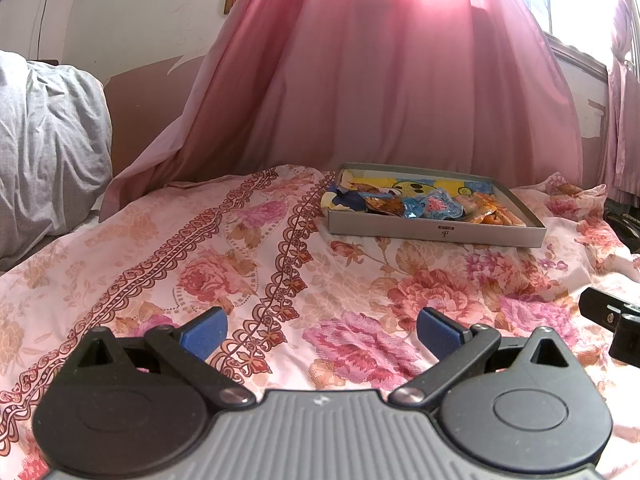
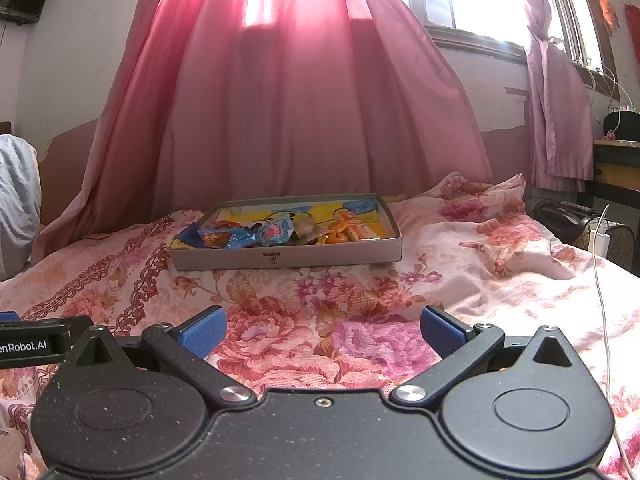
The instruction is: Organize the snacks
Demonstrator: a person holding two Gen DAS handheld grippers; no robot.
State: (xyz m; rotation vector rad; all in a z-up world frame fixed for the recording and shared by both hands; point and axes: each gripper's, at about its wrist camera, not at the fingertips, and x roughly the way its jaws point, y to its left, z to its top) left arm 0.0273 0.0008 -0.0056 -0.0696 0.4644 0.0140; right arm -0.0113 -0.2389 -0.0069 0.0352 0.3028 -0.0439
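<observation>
Snacks lying heaped in a box on the bed.
Both grippers are hovering with fingers apart, empty; approaching low, singling out one packet, seems wisest.

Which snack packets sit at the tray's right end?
The orange packets, bunched at the shallow grey cardboard tray's right end; the blue packets lie further left.

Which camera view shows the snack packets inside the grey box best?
The right wrist view: the grey box sits near centre, its snack packets facing the camera. The left wrist view shows them too, but off to the right and at an angle.
</observation>
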